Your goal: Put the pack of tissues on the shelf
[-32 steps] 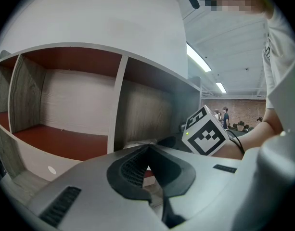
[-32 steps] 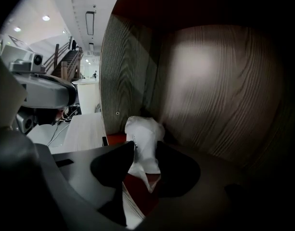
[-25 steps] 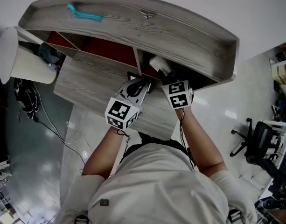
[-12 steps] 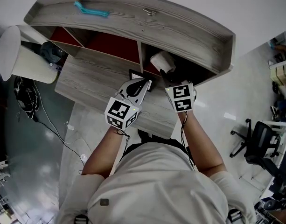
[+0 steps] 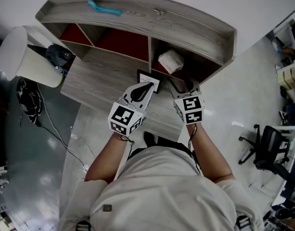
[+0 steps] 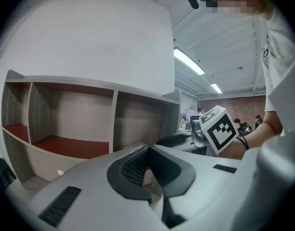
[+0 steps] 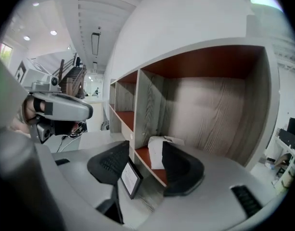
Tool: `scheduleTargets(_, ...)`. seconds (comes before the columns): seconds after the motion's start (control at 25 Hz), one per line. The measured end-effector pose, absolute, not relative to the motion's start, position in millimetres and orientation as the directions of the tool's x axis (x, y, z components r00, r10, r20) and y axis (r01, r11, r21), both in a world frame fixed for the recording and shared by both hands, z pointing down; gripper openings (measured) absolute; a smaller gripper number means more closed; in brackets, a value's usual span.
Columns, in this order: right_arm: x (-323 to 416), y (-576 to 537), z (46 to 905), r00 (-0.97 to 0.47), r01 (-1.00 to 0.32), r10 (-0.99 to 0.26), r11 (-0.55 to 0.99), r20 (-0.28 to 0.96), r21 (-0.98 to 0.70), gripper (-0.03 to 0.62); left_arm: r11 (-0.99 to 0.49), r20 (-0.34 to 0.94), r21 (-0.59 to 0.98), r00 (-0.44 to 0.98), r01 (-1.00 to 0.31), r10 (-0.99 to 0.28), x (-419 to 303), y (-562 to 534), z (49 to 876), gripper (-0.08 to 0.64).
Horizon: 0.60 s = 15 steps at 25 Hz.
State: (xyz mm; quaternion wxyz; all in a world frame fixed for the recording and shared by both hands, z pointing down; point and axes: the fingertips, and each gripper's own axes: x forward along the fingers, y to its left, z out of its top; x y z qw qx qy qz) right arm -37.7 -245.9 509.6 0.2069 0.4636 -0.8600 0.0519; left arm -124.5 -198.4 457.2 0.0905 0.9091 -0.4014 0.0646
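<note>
The white pack of tissues (image 5: 170,60) lies on the red floor of the shelf's (image 5: 137,19) right compartment, free of both grippers. My right gripper (image 5: 182,84) sits just outside that compartment, over the desk's edge. In the right gripper view its jaws (image 7: 145,153) stand apart and are closing with nothing between them; the pack (image 7: 157,153) shows beyond them. My left gripper (image 5: 148,86) hovers over the desk to the left, its jaws together (image 6: 148,150) and empty, facing the middle compartments.
A small framed card (image 5: 148,80) leans on the grey wood desk (image 5: 96,81) before the shelf's divider. A teal object (image 5: 104,7) lies on the shelf top. A white rounded object (image 5: 17,57) stands at the left, an office chair (image 5: 267,146) at the right.
My right gripper has drawn back out of the right compartment toward the person, leaving the tissue pack on the shelf floor. The left gripper has hardly moved.
</note>
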Motion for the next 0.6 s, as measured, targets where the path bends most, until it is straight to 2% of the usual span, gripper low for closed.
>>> scheduleTargets(0.24,-40.9,-213.8,498.5,-0.505,-0.814,-0.775,0.574,0.379,0.091,0.161,-0.675,0.175,0.101,0.681,-0.731,-0.711,-126.1,-170.0,447.6,0.015)
scheduleTargets(0.32,-40.6,-203.1,493.8,-0.509,-0.811,-0.776,0.578,0.372,0.097,0.101,-0.678,0.169,0.097,0.683,-0.729,-0.710,-127.3,-160.8,442.8,0.015)
scheduleTargets(0.6,-42.4,-168.1,480.7,-0.541,-0.793,-0.767,0.602,0.345,0.094,0.028,-0.680,0.135,0.095,0.686,-0.727,-0.715,-137.1,-133.9,425.5,0.015)
